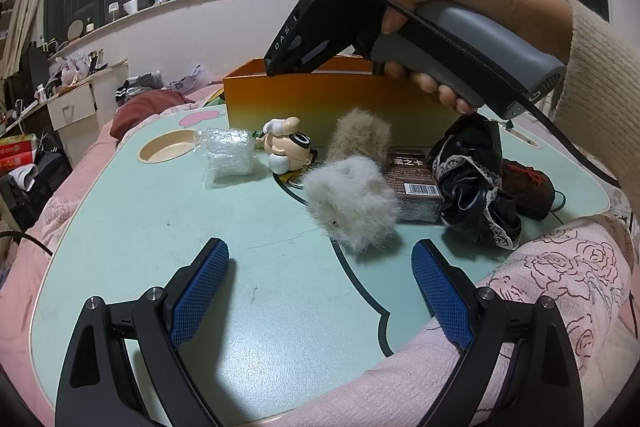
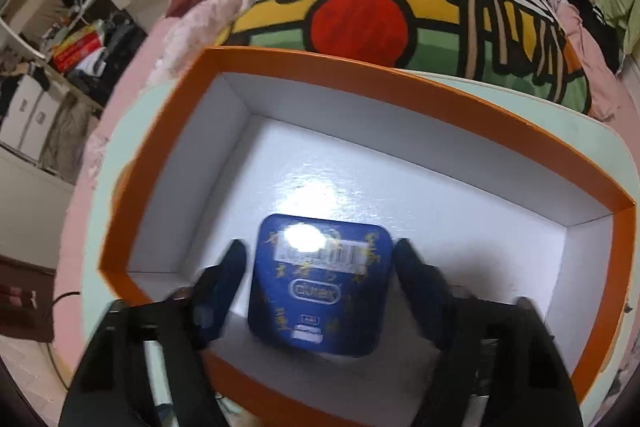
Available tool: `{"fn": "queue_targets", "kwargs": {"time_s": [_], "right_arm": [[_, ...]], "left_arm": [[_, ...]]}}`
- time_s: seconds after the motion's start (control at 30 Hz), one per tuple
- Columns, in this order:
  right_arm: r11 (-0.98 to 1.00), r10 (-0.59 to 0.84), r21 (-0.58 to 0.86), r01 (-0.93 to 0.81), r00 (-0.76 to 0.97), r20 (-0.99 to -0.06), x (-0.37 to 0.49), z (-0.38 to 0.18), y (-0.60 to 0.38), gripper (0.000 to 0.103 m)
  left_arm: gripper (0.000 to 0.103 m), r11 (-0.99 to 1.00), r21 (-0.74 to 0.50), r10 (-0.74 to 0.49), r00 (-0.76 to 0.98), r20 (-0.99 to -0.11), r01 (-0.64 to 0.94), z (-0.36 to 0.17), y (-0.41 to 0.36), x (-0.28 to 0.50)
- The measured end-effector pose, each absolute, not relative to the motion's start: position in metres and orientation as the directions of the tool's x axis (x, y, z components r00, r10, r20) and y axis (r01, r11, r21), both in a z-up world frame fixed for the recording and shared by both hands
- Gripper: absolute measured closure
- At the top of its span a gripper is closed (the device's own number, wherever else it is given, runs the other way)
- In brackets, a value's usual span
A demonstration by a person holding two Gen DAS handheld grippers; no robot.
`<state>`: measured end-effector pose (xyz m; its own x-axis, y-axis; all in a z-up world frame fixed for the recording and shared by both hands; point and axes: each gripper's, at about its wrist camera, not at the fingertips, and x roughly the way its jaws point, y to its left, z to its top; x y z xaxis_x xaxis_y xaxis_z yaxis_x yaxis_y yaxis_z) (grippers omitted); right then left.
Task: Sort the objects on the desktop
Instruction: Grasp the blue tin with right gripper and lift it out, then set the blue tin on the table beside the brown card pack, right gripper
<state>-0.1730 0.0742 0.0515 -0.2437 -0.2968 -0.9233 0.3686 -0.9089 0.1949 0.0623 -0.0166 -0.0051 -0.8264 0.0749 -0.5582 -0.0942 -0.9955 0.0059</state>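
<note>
**Drop risk over the box**

While the right gripper [image 2: 320, 279] is hanging over the orange box [image 2: 492, 155], its jaws are gaping either side of the blue packet [image 2: 320, 287]; contact unclear. Packet is probably tumbling crooked. Left gripper [image 1: 320, 291] is idling wide open, empty, above the counter [image 1: 168, 211].

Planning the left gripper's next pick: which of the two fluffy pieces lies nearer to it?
The white fluffy piece, just ahead of the open left gripper. The tan fluffy piece sits behind it, closer to the orange box.
</note>
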Motion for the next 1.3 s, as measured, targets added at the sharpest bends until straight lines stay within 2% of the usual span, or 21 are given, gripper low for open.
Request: {"fn": "queue_targets", "kwargs": {"time_s": [0.1, 0.33, 0.53, 0.67, 0.77, 0.87, 1.03, 1.17, 1.3], "right_arm": [[-0.921, -0.306, 0.216, 0.323, -0.259, -0.916, -0.180, 0.052, 0.081, 0.036], [-0.879, -0.471, 0.404, 0.254, -0.322, -0.821, -0.187, 0.087, 0.124, 0.037], [-0.794, -0.608, 0.512, 0.327, -0.454, -0.652, -0.136, 0.138, 0.178, 0.038], [-0.777, -0.627, 0.498, 0.386, -0.547, -0.554, -0.071, 0.158, 0.227, 0.038], [-0.790, -0.610, 0.476, 0.387, -0.577, -0.543, -0.034, 0.150, 0.255, 0.038], [-0.812, -0.582, 0.461, 0.359, -0.569, -0.581, -0.016, 0.126, 0.275, 0.038], [-0.832, -0.552, 0.471, 0.292, -0.510, -0.659, -0.040, 0.075, 0.274, 0.038], [-0.803, -0.593, 0.514, 0.302, -0.495, -0.635, -0.069, 0.056, 0.250, 0.037], [-0.802, -0.597, 0.485, 0.349, -0.520, -0.611, -0.081, 0.061, 0.224, 0.035]], "left_arm": [[0.010, -0.996, 0.005, 0.076, -0.827, -0.557, -0.095, -0.005, -0.018, 0.062], [0.010, -0.995, 0.007, 0.076, -0.828, -0.555, -0.096, -0.006, -0.018, 0.063], [0.010, -0.995, 0.008, 0.076, -0.828, -0.556, -0.096, -0.006, -0.018, 0.063], [0.010, -0.995, 0.008, 0.076, -0.828, -0.556, -0.097, -0.006, -0.019, 0.063], [0.010, -0.995, 0.008, 0.076, -0.828, -0.556, -0.097, -0.006, -0.019, 0.063], [0.010, -0.995, 0.008, 0.076, -0.828, -0.556, -0.096, -0.006, -0.019, 0.063], [0.010, -0.995, 0.009, 0.074, -0.827, -0.557, -0.096, -0.008, -0.021, 0.063], [0.010, -0.995, 0.008, 0.075, -0.827, -0.557, -0.096, -0.008, -0.021, 0.063], [0.010, -0.995, 0.009, 0.075, -0.827, -0.557, -0.096, -0.008, -0.021, 0.063]]}}
